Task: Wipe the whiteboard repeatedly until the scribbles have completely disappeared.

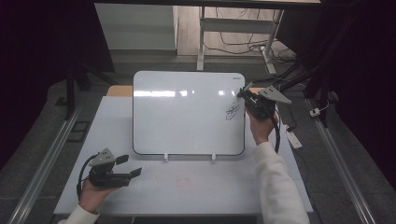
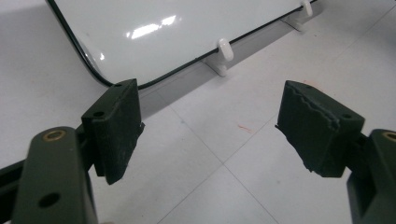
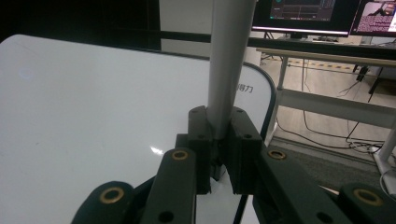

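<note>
White tabletop (image 1: 187, 186) spreads under us, with a whiteboard (image 1: 187, 112) propped on two small clips and dark room behind it. Our right gripper (image 3: 219, 140) has its jaws clamped on a pale grey marker (image 3: 229, 60), which rises straight out from between the pads, its barrel pinched near one end. In the high view that gripper (image 1: 247, 97) sits at the board's right edge, with a black scribble (image 1: 232, 111) on the surface just off the jaws. We cannot see the marker's tip clearly from either angle.

We judge the marker to be light, stiff and smooth, so it may twist or slide between the pads under writing pressure; a hold across the barrel, closer to the writing end, should steady it. The board looks glossy and only leans on its clips, so hard pushes could shift it.

Our left gripper (image 2: 210, 135) hangs over bare table with jaws wide apart, nothing between them, the board's lower corner beyond its left jaw.
</note>
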A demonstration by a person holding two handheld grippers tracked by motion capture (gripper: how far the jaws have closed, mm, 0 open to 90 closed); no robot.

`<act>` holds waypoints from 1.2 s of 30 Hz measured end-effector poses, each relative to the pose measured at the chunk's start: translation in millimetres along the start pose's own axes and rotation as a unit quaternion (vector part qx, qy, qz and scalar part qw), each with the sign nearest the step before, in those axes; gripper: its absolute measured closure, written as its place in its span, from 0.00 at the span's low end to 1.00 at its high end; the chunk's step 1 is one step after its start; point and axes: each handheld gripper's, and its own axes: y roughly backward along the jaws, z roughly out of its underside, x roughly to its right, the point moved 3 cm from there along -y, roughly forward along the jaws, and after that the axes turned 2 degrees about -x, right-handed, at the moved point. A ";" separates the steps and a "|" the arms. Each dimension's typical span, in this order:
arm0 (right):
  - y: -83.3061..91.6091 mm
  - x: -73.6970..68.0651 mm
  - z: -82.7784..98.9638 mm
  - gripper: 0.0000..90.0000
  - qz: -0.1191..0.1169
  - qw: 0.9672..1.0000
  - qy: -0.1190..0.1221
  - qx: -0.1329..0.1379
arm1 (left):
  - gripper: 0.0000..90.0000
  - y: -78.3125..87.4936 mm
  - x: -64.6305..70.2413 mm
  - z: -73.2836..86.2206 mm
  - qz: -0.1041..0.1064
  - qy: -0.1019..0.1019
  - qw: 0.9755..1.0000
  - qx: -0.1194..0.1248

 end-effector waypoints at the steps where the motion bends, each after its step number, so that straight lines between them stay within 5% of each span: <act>1: 0.9 -0.5 1.5 0.90 -0.001 1.000 0.001 -0.002 | 0.25 -0.2 -0.2 0.1 0.001 0.000 1.000 -0.001; 9: 26.6 -20.3 34.4 0.90 -0.038 0.998 0.023 -0.033 | 0.25 -1.1 0.9 -0.5 0.004 -0.004 1.000 -0.001; 19: 13.6 -7.3 16.3 0.90 -0.010 1.000 0.007 -0.011 | 0.25 0.1 0.7 -1.1 0.005 -0.001 1.000 0.002; 27: 31.2 -39.0 48.5 0.90 -0.066 0.996 0.031 -0.046 | 0.25 -0.7 1.1 -1.4 0.006 -0.003 1.000 0.001; 29: 30.5 -41.6 47.1 0.90 -0.062 0.996 0.046 -0.049 | 0.25 -1.1 1.4 -1.6 0.005 -0.003 1.000 0.000; 36: 15.4 -19.9 22.4 0.90 -0.023 0.999 0.016 -0.019 | 0.25 -0.1 1.6 -1.5 0.005 -0.002 1.000 0.002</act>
